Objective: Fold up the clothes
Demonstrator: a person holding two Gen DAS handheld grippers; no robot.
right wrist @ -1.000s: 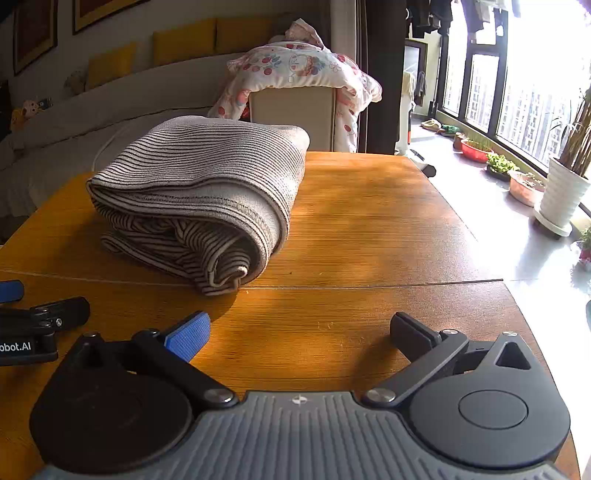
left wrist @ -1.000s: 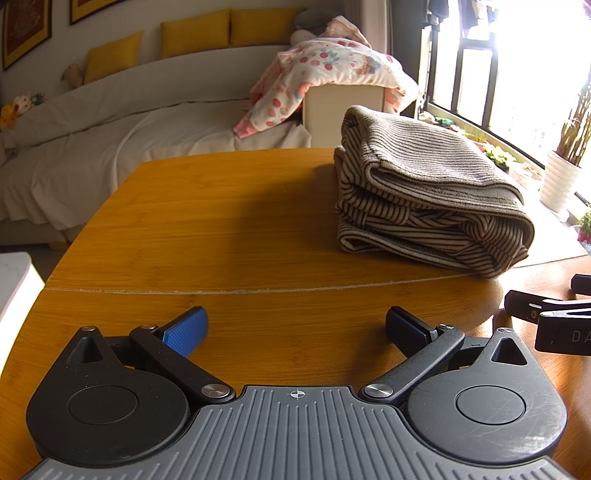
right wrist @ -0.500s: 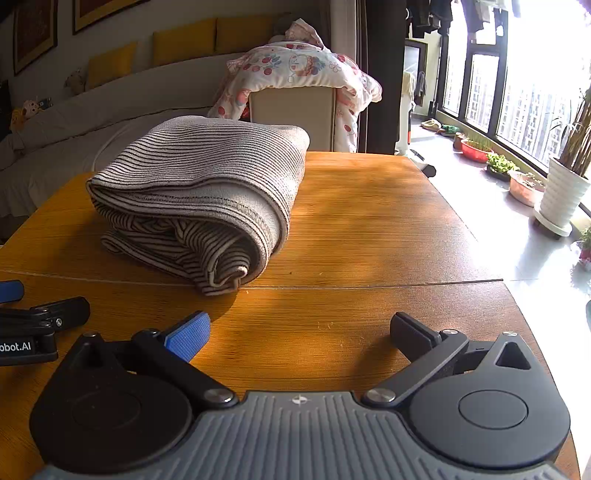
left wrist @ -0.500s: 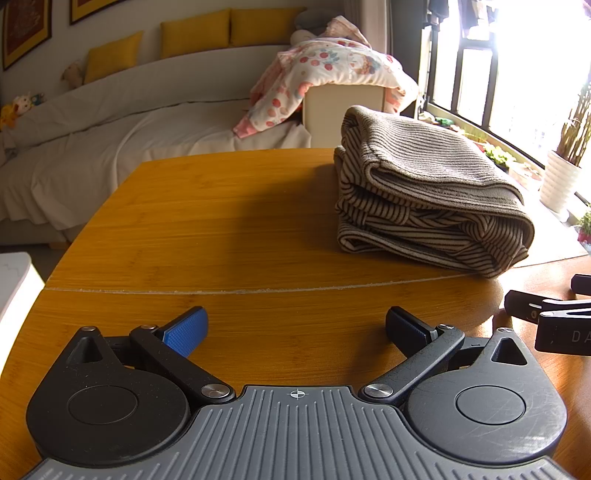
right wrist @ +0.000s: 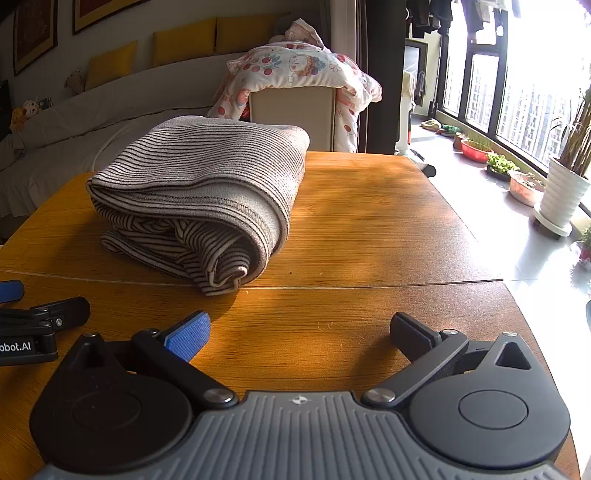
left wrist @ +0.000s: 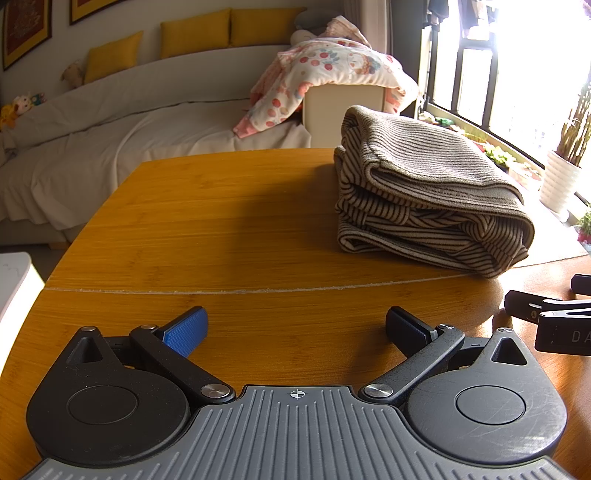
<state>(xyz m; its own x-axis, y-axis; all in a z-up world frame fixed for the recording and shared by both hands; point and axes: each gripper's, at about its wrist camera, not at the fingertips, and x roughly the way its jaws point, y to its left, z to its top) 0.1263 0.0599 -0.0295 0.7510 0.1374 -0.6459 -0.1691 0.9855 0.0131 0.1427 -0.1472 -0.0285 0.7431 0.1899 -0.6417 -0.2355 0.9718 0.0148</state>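
Both tongs, left (left wrist: 295, 325) and right (right wrist: 297, 330), gape wide and empty, resting near on the surface (left wrist: 229, 229). The folded garment (right wrist: 199, 195) lies beyond them; a careless nudge could unroll its loose near edge.

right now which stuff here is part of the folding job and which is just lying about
Part of the job:
- striped garment, folded on the wooden table
- left hand-held gripper, open
- right hand-held gripper, open

Just lying about:
- floral blanket
- yellow cushions
- white plant pot
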